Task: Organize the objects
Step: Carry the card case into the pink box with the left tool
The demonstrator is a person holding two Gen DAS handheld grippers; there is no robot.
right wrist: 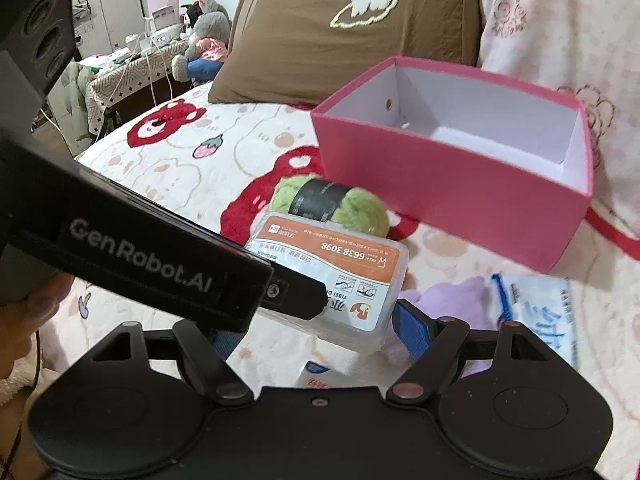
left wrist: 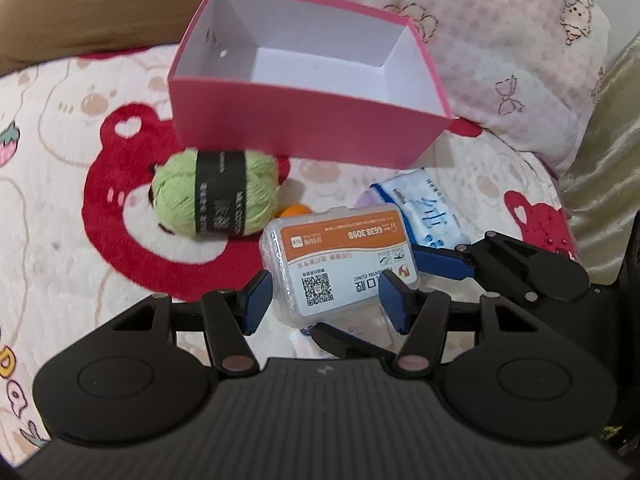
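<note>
Both tongs meet at the clear plastic box [left wrist: 339, 261] with the orange-and-white label. Left gripper [left wrist: 326, 298] has its blue pads [left wrist: 256, 300] set either side of the box's near end, the left pad close against the box and the right pad overlapping its near right corner, so it looks clamped on the box, though the blur leaves the contact a little uncertain. Right gripper [right wrist: 320, 328] reaches toward the same box from the right; its right blue pad [right wrist: 414, 330] sits at the box's near right corner, while its left finger is hidden behind the left tool's black arm, so I cannot tell how its jaws stand.

Left of the box, a green yarn ball [left wrist: 216, 194] with a black band lies on the bear-print blanket [left wrist: 60, 184]. Beyond the yarn, farther off, stands the open pink cardboard box [left wrist: 304, 120], its white inside bare. Between yarn and plastic box peeks a small orange thing [left wrist: 294, 211]. Right of the plastic box lie a blue-and-white tissue pack [left wrist: 424, 208] and something lilac [right wrist: 452, 300]. A brown pillow [right wrist: 340, 44] sits far left.
</note>
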